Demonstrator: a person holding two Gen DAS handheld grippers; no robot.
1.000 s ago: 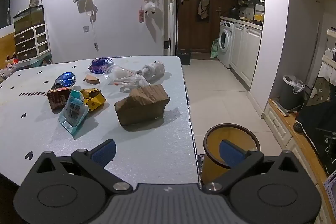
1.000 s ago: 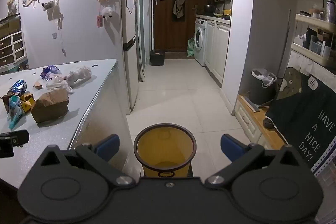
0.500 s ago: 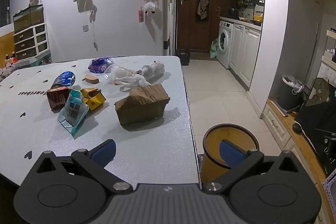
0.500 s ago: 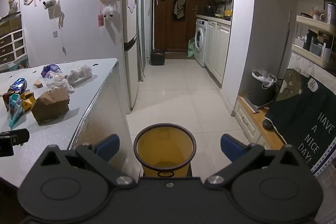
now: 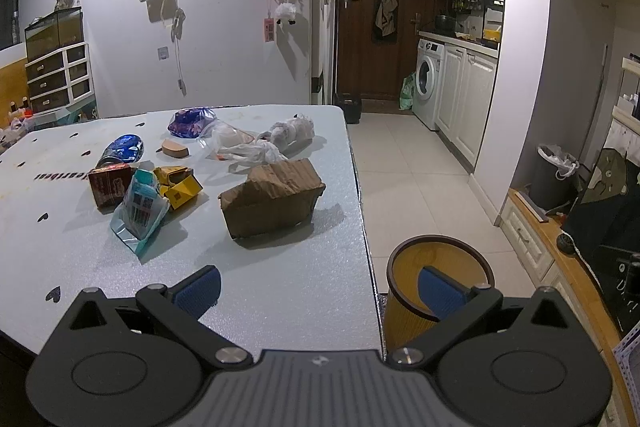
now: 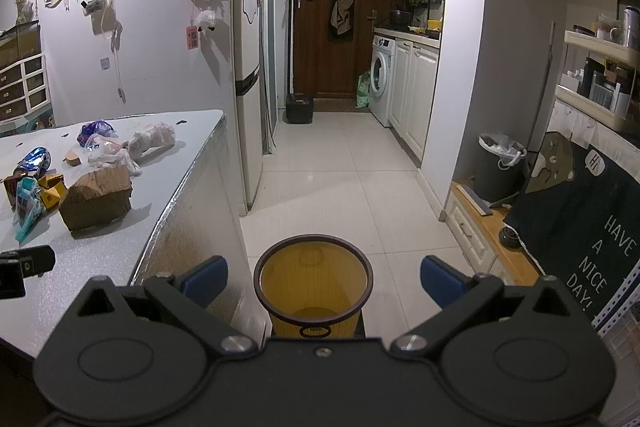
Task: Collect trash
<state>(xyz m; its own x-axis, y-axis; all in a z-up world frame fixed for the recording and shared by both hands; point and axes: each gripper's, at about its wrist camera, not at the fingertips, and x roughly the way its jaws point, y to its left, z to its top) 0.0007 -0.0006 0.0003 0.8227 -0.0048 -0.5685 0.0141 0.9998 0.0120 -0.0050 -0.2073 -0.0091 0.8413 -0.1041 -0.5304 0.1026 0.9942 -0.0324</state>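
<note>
Left wrist view showed the left gripper (image 5: 318, 291) spread wide and empty above the near edge of the white table (image 5: 280, 291), where a crumpled brown paper bag (image 5: 272, 203) lay closest, with wrappers, small cartons and plastic bags scattered beyond it. Right wrist view showed the right gripper (image 6: 324, 279) equally wide and empty over the yellow bin (image 6: 314, 283) on the tiled floor beside the table.

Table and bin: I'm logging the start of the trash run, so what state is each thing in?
Left gripper: jaws open, holding nothing.
Right gripper: jaws open, holding nothing.
Yellow bin: upright on the floor, looks empty.
Cardboard box: crushed, lying on the table.
Blue can: on its side.
Yellow carton: torn open.
Teal pouch: lying flat.
</note>
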